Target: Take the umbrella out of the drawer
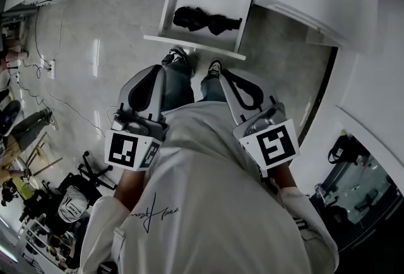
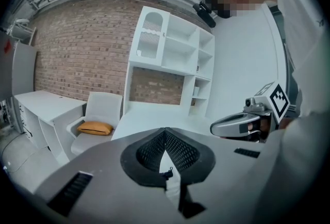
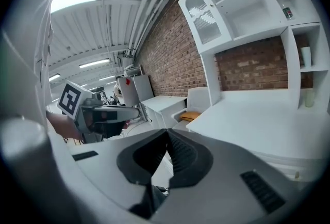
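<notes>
A black folded umbrella [image 1: 205, 19] lies in the open white drawer [image 1: 189, 44] below the white desk, in the head view's upper middle. My left gripper [image 1: 163, 69] and right gripper [image 1: 221, 74] are held close to the person's body, well short of the drawer and apart from the umbrella. In the left gripper view the left gripper [image 2: 165, 131] has its jaws meeting at the tips with nothing between them. In the right gripper view the right gripper [image 3: 166, 133] is likewise shut and empty. Each gripper shows in the other's view, the right gripper [image 2: 242, 125] and the left gripper [image 3: 98, 112].
The person's shoes [image 1: 180, 55] stand just in front of the drawer. A white shelf unit [image 2: 170, 58] rises over the desk top [image 3: 258, 120] against a brick wall. A white armchair with an orange cushion [image 2: 95, 127] stands beside it. Cables and chair bases [image 1: 76, 190] lie at the floor's left.
</notes>
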Tool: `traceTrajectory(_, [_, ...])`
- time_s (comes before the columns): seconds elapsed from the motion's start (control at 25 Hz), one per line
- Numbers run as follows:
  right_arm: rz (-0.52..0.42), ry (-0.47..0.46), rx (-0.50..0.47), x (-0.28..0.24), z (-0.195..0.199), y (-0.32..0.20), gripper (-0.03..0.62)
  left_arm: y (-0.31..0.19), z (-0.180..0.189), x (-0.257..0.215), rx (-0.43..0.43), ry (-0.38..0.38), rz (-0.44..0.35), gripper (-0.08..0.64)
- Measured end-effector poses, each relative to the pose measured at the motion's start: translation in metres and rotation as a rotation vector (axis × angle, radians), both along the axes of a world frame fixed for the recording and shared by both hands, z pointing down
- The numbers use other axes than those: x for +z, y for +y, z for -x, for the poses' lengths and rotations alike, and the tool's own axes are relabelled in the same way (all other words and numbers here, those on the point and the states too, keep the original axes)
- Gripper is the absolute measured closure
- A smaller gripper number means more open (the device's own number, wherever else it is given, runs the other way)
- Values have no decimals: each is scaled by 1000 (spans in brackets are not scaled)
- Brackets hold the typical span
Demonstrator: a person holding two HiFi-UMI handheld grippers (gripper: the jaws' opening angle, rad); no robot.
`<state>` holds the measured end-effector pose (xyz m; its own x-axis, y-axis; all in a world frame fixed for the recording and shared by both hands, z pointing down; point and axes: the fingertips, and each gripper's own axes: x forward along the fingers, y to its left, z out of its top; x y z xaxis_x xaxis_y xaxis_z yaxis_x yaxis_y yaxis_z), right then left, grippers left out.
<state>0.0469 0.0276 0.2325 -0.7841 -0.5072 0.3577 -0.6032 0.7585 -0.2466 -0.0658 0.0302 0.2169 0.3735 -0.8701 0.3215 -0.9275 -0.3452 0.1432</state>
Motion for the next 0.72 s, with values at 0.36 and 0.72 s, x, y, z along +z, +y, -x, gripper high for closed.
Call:
traceTrajectory(0.36, [-45, 155, -99, 14, 30, -6, 566, -14, 27, 20, -21, 51, 32, 545])
traceTrajectory(0.72, [-36, 210, -118, 38, 46, -36, 566, -27, 53, 37, -50, 81, 65, 545])
